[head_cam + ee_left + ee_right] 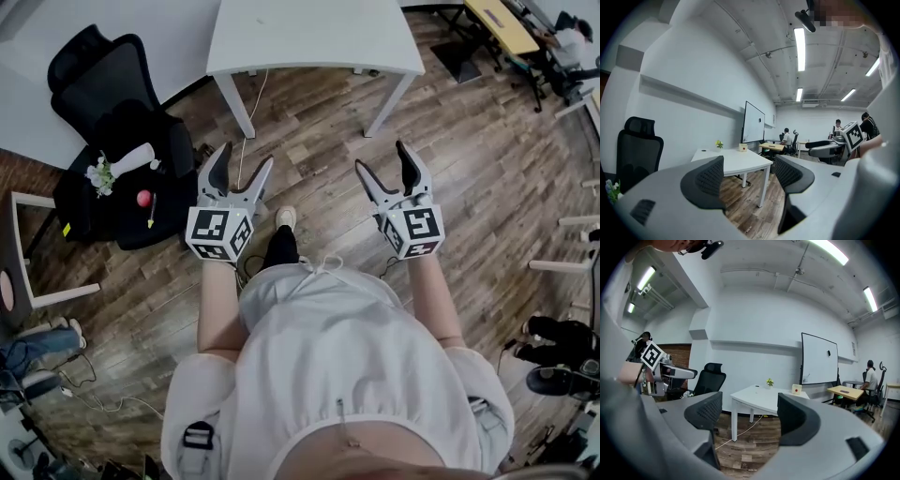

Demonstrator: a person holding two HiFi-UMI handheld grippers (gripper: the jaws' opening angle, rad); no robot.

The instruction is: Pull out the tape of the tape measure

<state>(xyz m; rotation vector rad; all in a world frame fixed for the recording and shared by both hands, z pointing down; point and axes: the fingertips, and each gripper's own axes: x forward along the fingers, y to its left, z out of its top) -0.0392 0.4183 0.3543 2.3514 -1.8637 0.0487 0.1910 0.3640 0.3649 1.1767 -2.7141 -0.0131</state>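
Tape measure: not made out in any view. A small pale box toward the table's far edge may be it; cannot tell. Left gripper and right gripper are both spread wide with nothing between the jaws, held over floor short of the table's near edge.

Risks:
- Heading for the wrong object.
- Pinching only the tape lets the case slide along.
- A slipped tape tip snaps back.

One gripper should anchor the case.

White table top centre, over wooden floor. Black office chair upper left, with white flowers and pink ball on the seat.
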